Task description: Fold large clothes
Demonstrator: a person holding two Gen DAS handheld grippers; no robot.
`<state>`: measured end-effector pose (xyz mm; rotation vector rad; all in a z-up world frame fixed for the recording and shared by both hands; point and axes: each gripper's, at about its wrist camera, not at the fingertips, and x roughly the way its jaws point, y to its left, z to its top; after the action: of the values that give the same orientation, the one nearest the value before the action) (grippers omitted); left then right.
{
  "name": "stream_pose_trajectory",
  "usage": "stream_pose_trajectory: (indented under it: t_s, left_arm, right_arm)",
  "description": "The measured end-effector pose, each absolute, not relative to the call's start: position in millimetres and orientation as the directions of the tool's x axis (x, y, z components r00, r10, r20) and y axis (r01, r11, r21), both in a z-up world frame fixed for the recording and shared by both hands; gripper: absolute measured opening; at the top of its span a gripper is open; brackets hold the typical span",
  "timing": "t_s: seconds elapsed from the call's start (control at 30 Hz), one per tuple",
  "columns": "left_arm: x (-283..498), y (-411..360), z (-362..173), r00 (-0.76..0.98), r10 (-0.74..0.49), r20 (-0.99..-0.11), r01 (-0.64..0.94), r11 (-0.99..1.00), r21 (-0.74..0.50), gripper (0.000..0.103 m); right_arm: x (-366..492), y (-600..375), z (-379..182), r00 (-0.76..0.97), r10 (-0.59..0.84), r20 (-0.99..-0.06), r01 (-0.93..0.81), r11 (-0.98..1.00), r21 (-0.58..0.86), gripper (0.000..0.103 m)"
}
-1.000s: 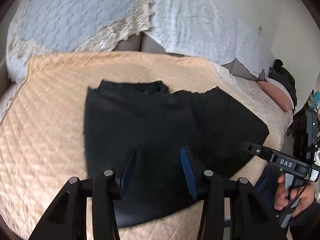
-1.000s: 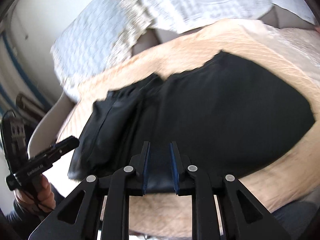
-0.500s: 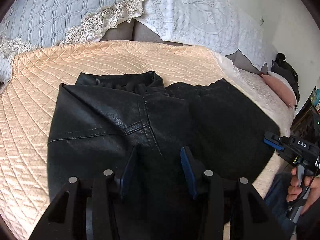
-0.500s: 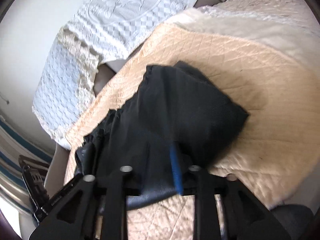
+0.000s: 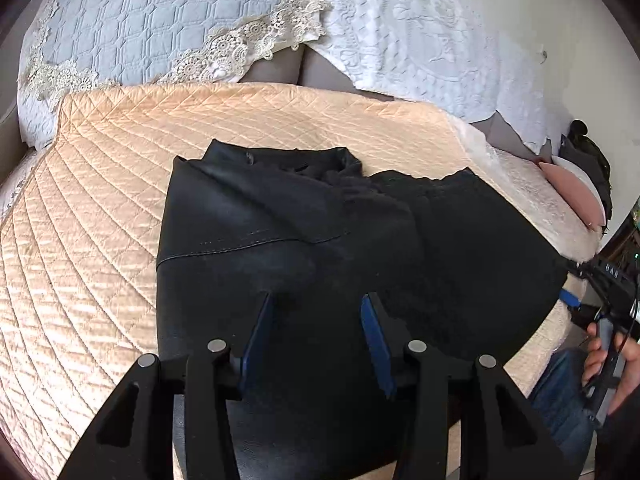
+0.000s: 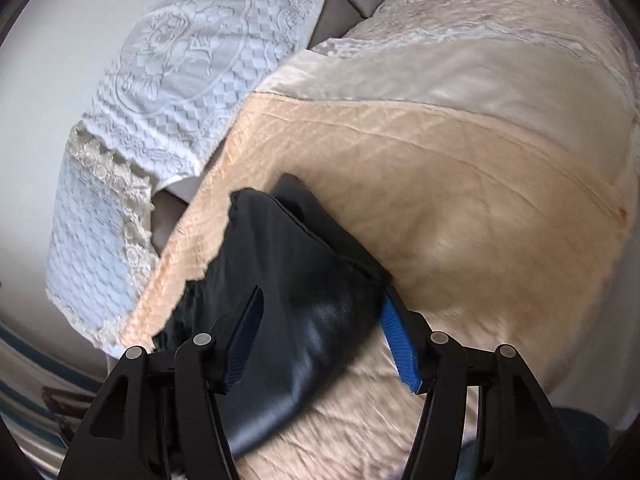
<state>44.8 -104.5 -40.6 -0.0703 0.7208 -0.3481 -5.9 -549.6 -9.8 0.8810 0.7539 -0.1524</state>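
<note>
Both tools wide, holding nothing — left gripper [image 5: 316, 320] and right gripper [image 6: 320, 320] over black garment [image 5: 300, 240] on peach quilt [image 5: 88, 240].

Both wrist views look down close over the shared black garment [image 5: 320, 240], from opposite sides

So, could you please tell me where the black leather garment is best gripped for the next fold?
Probably the near hem of the black leather garment, approached from the front bed edge. It lies flat on the peach quilt with that edge toward the open left gripper. The right gripper, jaws also open, straddles the right-hand fold and could pinch there.
</note>
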Motion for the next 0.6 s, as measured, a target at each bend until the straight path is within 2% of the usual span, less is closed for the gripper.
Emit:
stream_pose_trajectory:
  t_s: [0.13, 0.23, 0.33, 0.47, 0.6]
  left_arm:
    - [47, -105, -47, 0.696, -0.326, -0.640, 0.275, 0.944, -0.182, 0.047]
    - [49, -105, -49, 0.699, -0.324, -0.638, 0.267, 0.945, -0.187, 0.048]
    - [51, -106, -50, 0.703, -0.324, -0.634, 0.264, 0.946, -0.190, 0.048]
    - [53, -106, -48, 0.701, -0.330, -0.632, 0.269, 0.943, -0.194, 0.048]
    - [49, -93, -37, 0.694, -0.370, -0.617, 0.280, 0.929, -0.242, 0.048]
  right_arm:
    - [2, -545, -16, 0.726, 0.157, -0.669, 0.433, 0.652, 0.622, 0.060]
    - [9, -544, -17, 0.703, 0.130, -0.699, 0.447, 0.684, 0.576, 0.048]
    - [17, -547, -17, 0.692, 0.138, -0.709, 0.447, 0.689, 0.571, 0.043]
    - [25, -540, 1, 0.683, 0.151, -0.715, 0.408, 0.733, 0.544, 0.024]
    - [24, -513, 48, 0.730, 0.194, -0.655, 0.293, 0.776, 0.558, 0.020]
